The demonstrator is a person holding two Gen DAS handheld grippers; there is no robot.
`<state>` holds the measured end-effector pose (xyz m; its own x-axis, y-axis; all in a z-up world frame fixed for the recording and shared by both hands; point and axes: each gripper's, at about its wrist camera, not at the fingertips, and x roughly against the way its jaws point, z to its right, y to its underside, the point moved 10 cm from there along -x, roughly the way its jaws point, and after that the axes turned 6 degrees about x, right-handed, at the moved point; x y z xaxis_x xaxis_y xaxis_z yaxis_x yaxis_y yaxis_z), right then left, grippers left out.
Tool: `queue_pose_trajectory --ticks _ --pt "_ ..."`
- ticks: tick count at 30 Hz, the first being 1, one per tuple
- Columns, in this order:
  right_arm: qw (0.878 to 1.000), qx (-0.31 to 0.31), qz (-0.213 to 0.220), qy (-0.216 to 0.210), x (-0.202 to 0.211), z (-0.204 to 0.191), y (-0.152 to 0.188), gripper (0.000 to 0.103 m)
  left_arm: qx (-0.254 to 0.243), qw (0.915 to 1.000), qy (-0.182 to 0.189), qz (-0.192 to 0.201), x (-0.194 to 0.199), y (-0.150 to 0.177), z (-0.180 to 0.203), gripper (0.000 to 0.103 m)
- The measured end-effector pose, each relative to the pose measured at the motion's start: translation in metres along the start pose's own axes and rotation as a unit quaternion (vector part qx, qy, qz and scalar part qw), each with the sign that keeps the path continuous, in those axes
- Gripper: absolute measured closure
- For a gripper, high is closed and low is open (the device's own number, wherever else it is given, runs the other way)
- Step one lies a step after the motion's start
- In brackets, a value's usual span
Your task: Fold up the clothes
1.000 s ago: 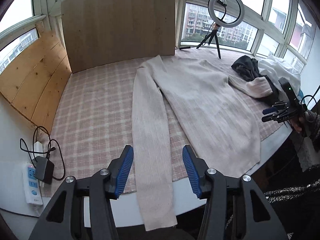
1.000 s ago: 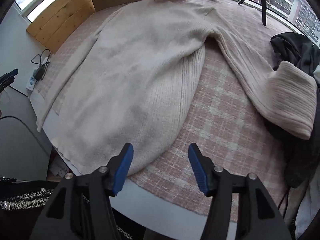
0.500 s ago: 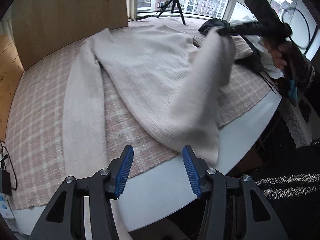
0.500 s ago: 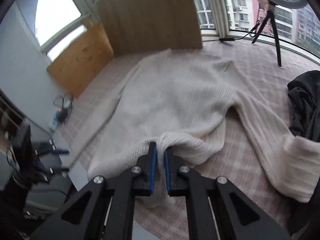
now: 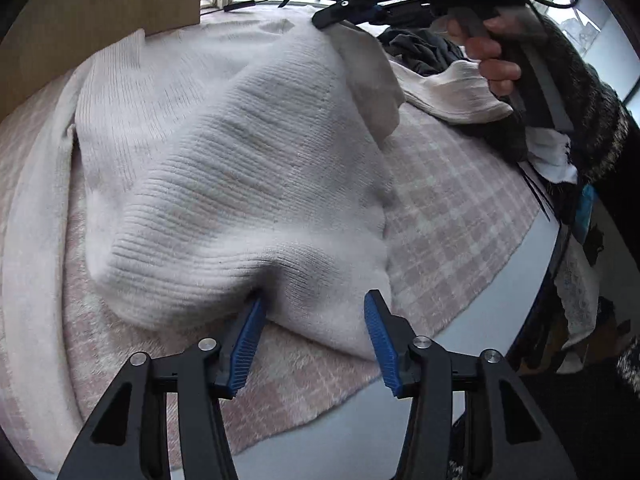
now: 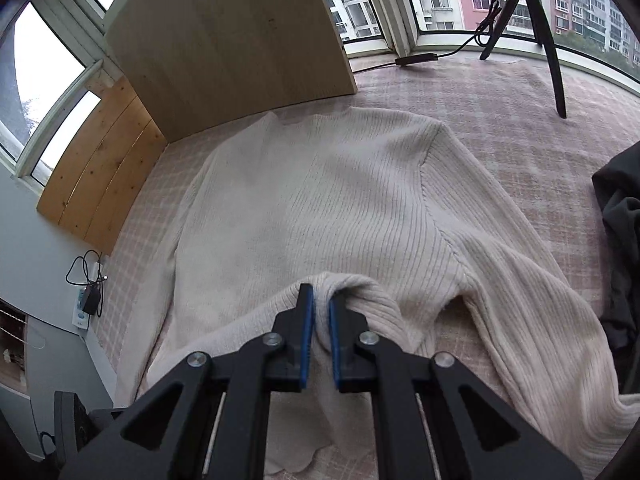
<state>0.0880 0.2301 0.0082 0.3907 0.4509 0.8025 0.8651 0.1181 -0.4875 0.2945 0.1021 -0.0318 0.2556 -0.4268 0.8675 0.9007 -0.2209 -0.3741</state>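
Note:
A cream ribbed sweater (image 6: 340, 200) lies on the pink checked cloth (image 5: 452, 216), its lower part folded up over the body. My right gripper (image 6: 321, 296) is shut on a bunch of the sweater's hem and holds it above the chest. In the left wrist view the right gripper (image 5: 332, 20) shows at the top, held by a person's hand (image 5: 492, 52). My left gripper (image 5: 314, 300) is low at the near fold. Its jaws are closing with a bulge of sweater between them. The left pad digs into the knit, and the right pad stands beside it.
A wooden board (image 6: 228, 40) stands at the back, with a tripod (image 6: 548, 40) and its cable by the window. Dark clothes (image 5: 424, 48) lie at the right with the sweater's far sleeve (image 5: 452, 88). A power strip (image 6: 86, 304) lies left. The white table edge (image 5: 500, 296) runs in front.
The right gripper shut on the sweater's hem and carried it up over the body. The left gripper dropped from the sleeve side to the near fold, and its jaws narrowed.

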Motion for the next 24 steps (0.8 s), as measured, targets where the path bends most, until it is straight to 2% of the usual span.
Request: queue_pose_trajectory --ticks 1,3,4,6,8,10,12,15,16,19,21,24 --pt "1.000 -0.001 -0.003 -0.002 0.001 0.001 0.001 0.095 0.012 0.9999 0.010 0.002 0.001 -0.004 -0.003 0.100" --pt "1.000 -0.004 -0.008 -0.008 0.002 0.003 0.001 0.095 0.036 0.9989 0.023 0.022 0.019 -0.014 -0.016 0.100" --pt "1.000 -0.006 -0.010 -0.012 0.004 0.004 0.000 0.094 0.038 0.9982 0.016 0.043 0.035 -0.022 -0.026 0.100" --pt "1.000 -0.016 -0.005 -0.024 0.005 0.002 -0.011 0.091 0.044 0.9947 -0.021 0.091 0.072 -0.044 -0.060 0.100" --pt "0.998 -0.037 0.001 -0.043 0.000 -0.003 -0.026 0.089 0.077 0.9864 -0.070 0.127 0.102 -0.070 -0.110 0.100" --pt "0.998 -0.037 -0.019 -0.049 -0.007 -0.009 -0.032 0.084 0.098 0.9805 -0.113 0.128 0.115 -0.087 -0.154 0.100" --pt "1.000 -0.007 -0.015 -0.013 -0.003 -0.010 -0.030 0.084 0.102 0.9767 -0.143 0.124 0.122 -0.092 -0.178 0.103" --pt "0.998 0.056 -0.016 -0.004 0.008 -0.017 -0.002 0.083 0.088 0.9769 -0.142 0.132 0.132 -0.083 -0.180 0.101" --pt "0.997 0.074 -0.024 0.000 0.009 -0.019 0.012 0.081 0.087 0.9779 -0.135 0.133 0.132 -0.077 -0.179 0.098" --pt "0.991 0.124 -0.046 0.031 0.002 -0.021 0.045 0.078 0.096 0.9818 -0.110 0.121 0.122 -0.060 -0.172 0.098" --pt "0.986 0.151 -0.048 0.047 -0.008 -0.028 0.050 0.076 0.089 0.9835 -0.112 0.111 0.114 -0.055 -0.167 0.098" --pt "0.981 0.184 -0.039 0.052 -0.023 -0.047 0.040 0.065 0.084 0.9852 -0.111 0.101 0.104 -0.052 -0.161 0.097"
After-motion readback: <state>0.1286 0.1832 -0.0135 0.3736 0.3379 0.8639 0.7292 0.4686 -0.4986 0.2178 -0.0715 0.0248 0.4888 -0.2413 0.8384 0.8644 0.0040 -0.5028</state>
